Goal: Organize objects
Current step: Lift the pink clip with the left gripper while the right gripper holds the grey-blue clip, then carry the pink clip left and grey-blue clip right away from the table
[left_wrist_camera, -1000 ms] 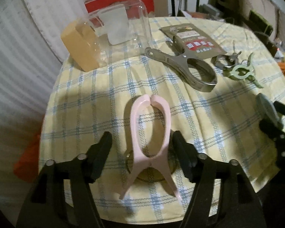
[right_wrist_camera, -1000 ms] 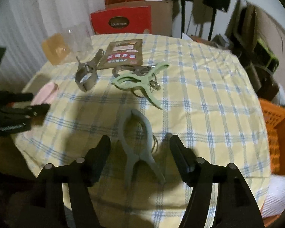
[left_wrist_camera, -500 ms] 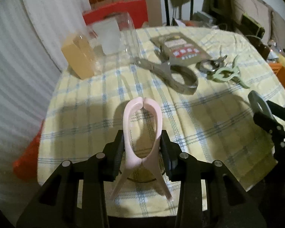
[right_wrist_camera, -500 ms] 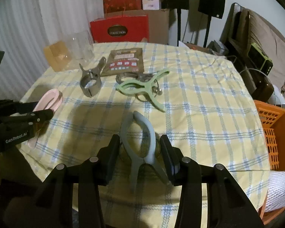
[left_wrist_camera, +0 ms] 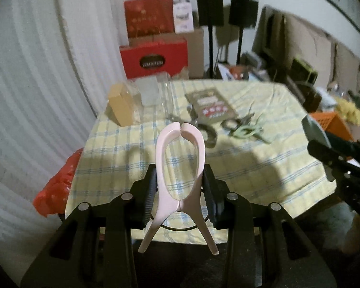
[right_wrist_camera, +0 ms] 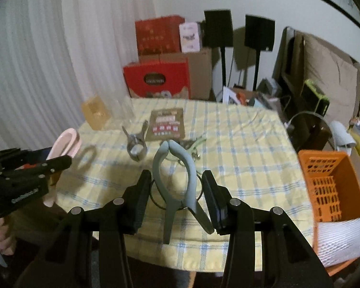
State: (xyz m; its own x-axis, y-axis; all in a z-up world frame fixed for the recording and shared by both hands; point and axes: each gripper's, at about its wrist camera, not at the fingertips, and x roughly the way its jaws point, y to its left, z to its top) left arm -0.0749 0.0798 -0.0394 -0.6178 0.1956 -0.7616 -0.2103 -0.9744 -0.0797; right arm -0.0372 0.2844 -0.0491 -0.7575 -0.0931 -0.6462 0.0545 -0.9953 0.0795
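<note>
Left wrist view: your left gripper clamped shut on pink plastic clothes clip, now lifted off yellow checked tablecloth. Right gripper likewise pinches grey-blue plastic clip, airborne. Both picked, next stop probably clear jar.

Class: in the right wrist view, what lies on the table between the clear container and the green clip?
The grey-brown clip and the brown packet lie between the clear container and the green clip.

Cluttered home living room: checked-cloth table, sofa, gift boxes.
</note>
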